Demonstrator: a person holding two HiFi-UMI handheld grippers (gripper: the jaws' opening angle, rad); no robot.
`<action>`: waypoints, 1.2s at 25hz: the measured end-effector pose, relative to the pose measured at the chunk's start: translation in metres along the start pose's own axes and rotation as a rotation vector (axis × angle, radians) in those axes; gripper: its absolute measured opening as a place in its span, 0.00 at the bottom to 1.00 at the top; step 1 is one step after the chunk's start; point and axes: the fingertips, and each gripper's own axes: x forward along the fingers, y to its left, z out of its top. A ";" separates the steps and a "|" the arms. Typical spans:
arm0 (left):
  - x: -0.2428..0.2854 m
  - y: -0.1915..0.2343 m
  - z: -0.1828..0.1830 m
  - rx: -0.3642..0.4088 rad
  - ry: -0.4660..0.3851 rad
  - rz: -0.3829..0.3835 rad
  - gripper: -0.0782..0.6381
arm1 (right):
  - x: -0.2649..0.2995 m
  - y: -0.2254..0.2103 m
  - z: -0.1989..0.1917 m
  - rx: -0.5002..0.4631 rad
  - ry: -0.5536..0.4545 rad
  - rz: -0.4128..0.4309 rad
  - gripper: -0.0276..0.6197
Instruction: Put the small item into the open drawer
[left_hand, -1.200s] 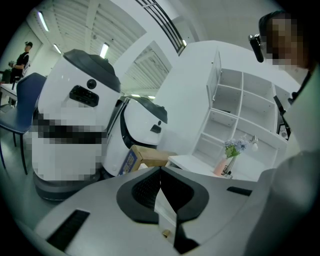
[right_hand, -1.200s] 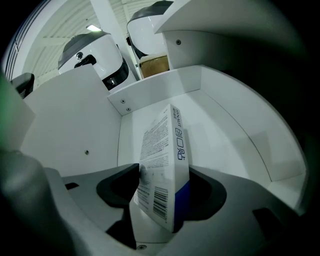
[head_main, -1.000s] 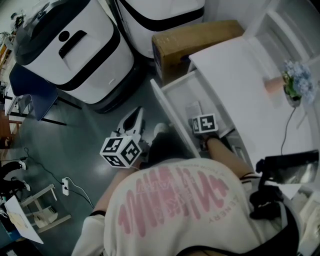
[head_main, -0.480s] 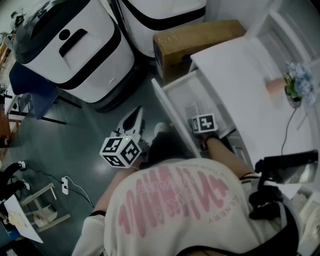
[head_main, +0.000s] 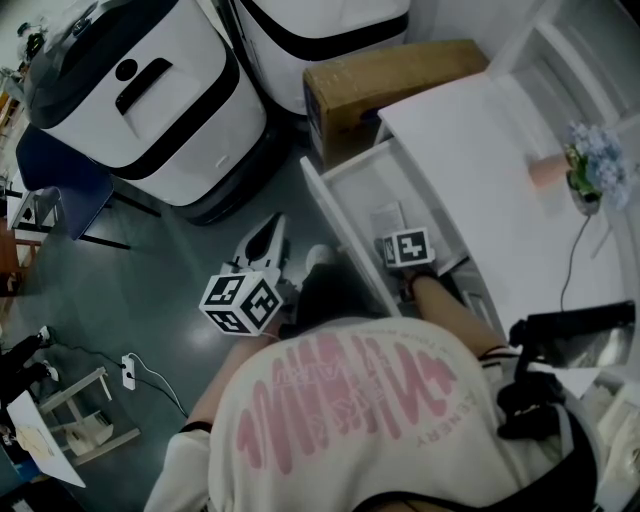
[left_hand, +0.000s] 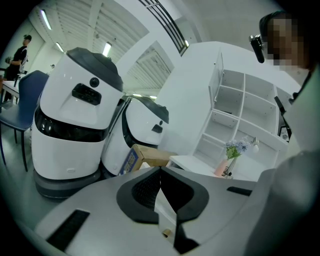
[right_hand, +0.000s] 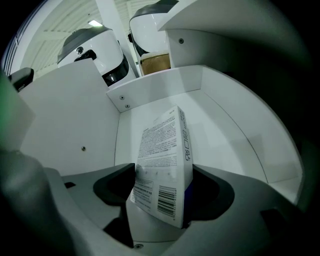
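Standing inside the open drawer, the small box sits between the right gripper's fingers, which have just been opening and no longer clamp it. Its long axis runs from 6 to 12 o'clock. The left gripper, fingers together and empty, hangs well apart at the drawer's 8 o'clock.

The head view is rendered dim and bluish, with colours washed out; only the white surface is caught brightly. In the left gripper view, glare is thrown by ceiling strip lights at the upper left, and straight lines are bowed toward black corners. The right gripper view is darkest: the drawer is lit from the upper left, its right side is lost in shadow, and the box is shown fairly sharp.
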 end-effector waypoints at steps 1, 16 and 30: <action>0.000 0.000 0.000 0.000 -0.001 0.000 0.15 | -0.001 -0.002 -0.002 0.003 0.013 -0.009 0.56; 0.000 0.000 -0.001 -0.007 0.002 0.000 0.15 | -0.001 -0.005 0.009 -0.024 -0.043 -0.029 0.61; -0.001 0.005 0.000 -0.034 0.014 0.008 0.15 | -0.010 -0.005 -0.016 0.007 0.085 -0.055 0.61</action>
